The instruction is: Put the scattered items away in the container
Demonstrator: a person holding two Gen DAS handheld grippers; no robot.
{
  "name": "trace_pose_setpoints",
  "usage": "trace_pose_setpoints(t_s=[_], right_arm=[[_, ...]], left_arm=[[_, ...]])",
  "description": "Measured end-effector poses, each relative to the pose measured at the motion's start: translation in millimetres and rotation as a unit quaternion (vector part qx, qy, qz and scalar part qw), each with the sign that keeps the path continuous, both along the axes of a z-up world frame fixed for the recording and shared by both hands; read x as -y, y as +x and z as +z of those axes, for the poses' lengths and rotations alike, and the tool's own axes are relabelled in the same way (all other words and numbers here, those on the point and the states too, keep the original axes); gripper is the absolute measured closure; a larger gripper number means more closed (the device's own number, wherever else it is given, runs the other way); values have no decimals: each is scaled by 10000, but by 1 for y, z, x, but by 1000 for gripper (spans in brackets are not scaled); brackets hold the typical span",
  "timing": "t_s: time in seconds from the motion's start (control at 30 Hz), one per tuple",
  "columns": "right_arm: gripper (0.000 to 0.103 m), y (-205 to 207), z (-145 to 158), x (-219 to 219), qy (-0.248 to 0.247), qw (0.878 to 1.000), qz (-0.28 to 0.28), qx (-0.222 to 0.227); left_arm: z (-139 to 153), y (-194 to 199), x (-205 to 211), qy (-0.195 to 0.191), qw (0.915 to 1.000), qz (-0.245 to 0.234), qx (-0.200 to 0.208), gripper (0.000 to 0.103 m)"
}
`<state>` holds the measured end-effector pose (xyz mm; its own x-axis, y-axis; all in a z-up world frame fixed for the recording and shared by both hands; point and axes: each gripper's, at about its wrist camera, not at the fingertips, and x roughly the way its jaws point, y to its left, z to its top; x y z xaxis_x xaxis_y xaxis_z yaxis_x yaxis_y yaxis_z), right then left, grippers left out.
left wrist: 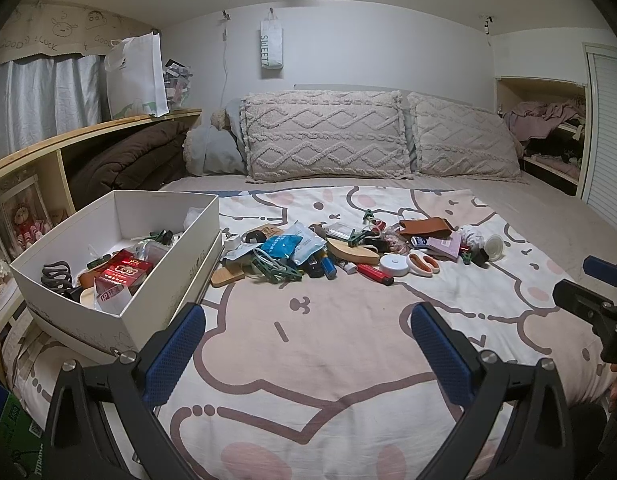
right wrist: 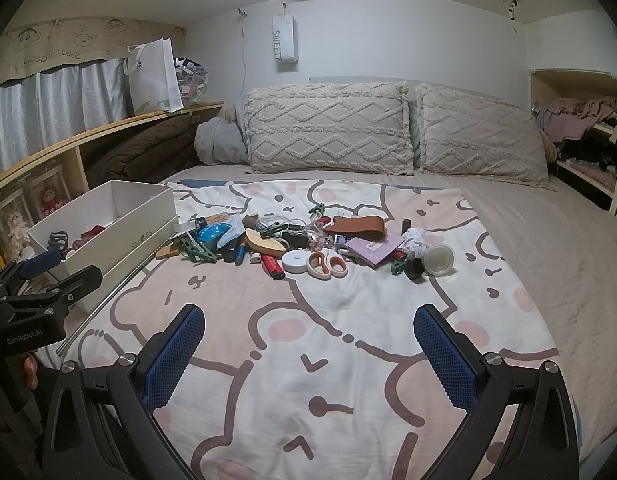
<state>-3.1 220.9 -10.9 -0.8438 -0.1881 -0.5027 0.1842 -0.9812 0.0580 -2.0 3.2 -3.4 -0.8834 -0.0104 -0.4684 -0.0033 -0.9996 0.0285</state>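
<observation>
the bed (left wrist: 548, 216) carries everything, under a soft cartoon-print blanket (left wrist: 308, 360) that gives under any press, so a hand-held gripper pushed down hard could bunch the cloth and drag neighbouring things along.

the white box (left wrist: 120, 312), the container, sits at the bed's left edge, already part filled with a red packet (left wrist: 122, 272) and a dark claw clip (left wrist: 54, 276). its near corner overhangs soft bedding; a nudge from the left hand-held gripper (left wrist: 308, 344) could tip or slide it toward that edge.

the scattered pile (right wrist: 292, 240) lies across the middle of the bed, its left end just beside the box. things overlap there: the blue pouch (left wrist: 286, 246), green clips (left wrist: 274, 270) and thin cables tangle, so lifting one may pull others out.

smaller risks: the white round puck (right wrist: 295, 261) and the clear cup (right wrist: 438, 260) on its side could roll away; the red lighter (right wrist: 273, 267) and scissors (right wrist: 327, 265) lie flat and may slip from the pads.

both the left and the right hand-held gripper (right wrist: 310, 344) stand released, wide apart and empty, well short of the pile.
</observation>
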Motion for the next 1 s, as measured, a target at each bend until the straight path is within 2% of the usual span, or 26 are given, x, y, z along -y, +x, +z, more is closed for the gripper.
trace_pose_setpoints(t_s=[0.6,1.0], right_arm=[[0,1,-2,1,-9,10000,7,31],[0,-8,-21,2,-52,9996,-5,266]], left_arm=[[-5,-1,-2,5,10000,-23,53,0],[-20,-12,-2,38,9996,-72,271,0]])
